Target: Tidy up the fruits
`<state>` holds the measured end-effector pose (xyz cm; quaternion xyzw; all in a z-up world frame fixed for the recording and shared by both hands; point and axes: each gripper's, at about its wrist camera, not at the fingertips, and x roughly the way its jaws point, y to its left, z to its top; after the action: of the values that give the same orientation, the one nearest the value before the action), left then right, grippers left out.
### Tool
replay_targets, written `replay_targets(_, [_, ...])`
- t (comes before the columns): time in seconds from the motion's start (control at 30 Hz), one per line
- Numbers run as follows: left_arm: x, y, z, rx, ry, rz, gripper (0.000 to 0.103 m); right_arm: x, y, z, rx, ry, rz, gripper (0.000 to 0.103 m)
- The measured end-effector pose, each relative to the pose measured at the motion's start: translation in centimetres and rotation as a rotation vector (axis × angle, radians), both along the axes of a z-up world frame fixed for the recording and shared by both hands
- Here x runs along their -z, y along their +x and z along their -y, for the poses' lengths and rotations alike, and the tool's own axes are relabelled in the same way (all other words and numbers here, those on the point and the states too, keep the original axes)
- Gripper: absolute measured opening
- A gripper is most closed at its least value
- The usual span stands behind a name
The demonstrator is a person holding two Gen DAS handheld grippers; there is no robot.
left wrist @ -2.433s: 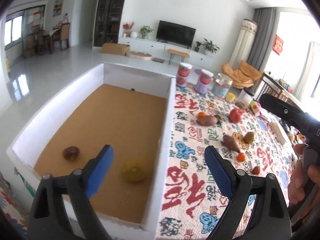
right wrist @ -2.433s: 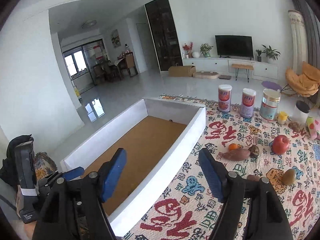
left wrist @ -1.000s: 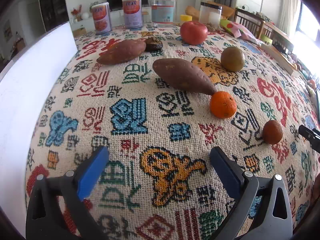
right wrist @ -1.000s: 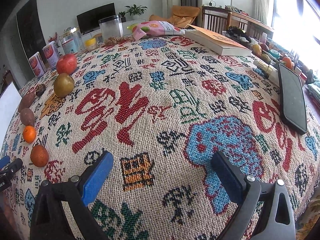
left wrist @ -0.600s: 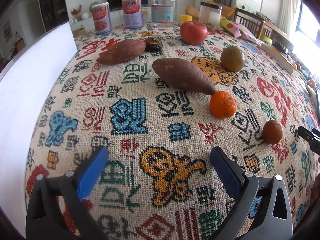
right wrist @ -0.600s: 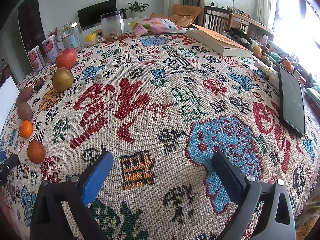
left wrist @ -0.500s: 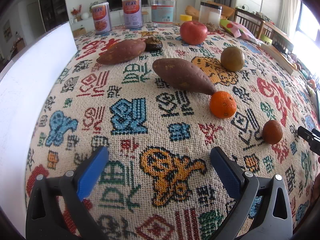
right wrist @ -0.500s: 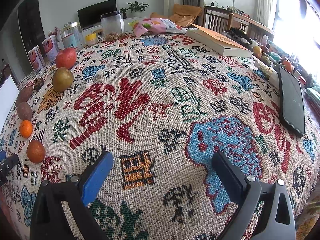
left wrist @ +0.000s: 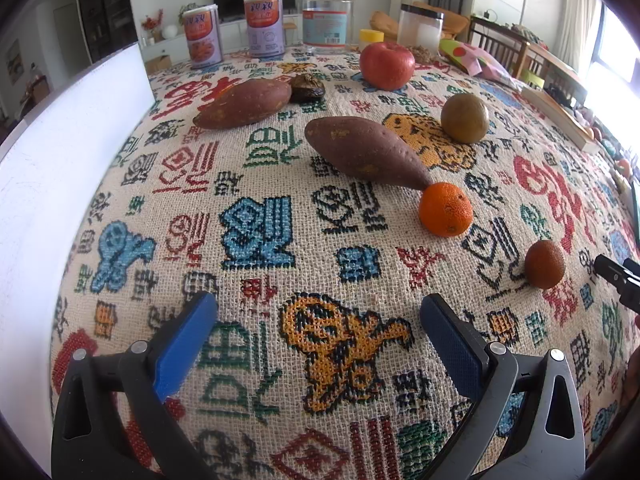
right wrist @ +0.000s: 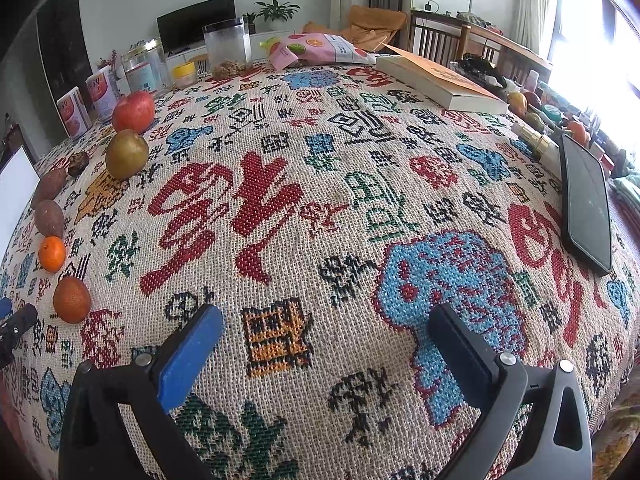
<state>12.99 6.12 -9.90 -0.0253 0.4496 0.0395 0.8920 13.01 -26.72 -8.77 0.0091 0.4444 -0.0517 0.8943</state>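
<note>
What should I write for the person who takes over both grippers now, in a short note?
Left gripper: open, holds nothing, above the cloth. Right gripper: open, holds nothing.
On the tablecloth: two sweet potatoes, apple, brownish-green fruit, orange, darker orange fruit, a small dark shrivelled item.
White box stands at left; its inside is not visible.
Left: all these fruits are still unsorted.

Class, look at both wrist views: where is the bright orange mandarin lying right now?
The bright orange mandarin lies on the patterned woven tablecloth, touching the nearer reddish-brown sweet potato's tip, with a darker orange fruit to its right.
</note>
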Motion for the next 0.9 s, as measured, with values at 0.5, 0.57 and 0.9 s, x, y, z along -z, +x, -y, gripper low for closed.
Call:
replay_targets(0.5, [-0.5, 0.9, -0.1, 0.034, -0.047, -0.034, 0.101, 0.0, 0.0, 0.0, -0.001, 0.001, -0.001, 0.103])
replay_targets(0.57, [-1.6, 2.2, -0.3, 0.077, -0.148, -0.036, 0.101, 0.0, 0.0, 0.0, -0.001, 0.001, -0.001, 0.103])
replay_targets(0.9, [-1.3, 12.1, 0.9, 0.096, -0.257, -0.084, 0.099, 0.0, 0.0, 0.0, -0.001, 0.001, -0.001, 0.103])
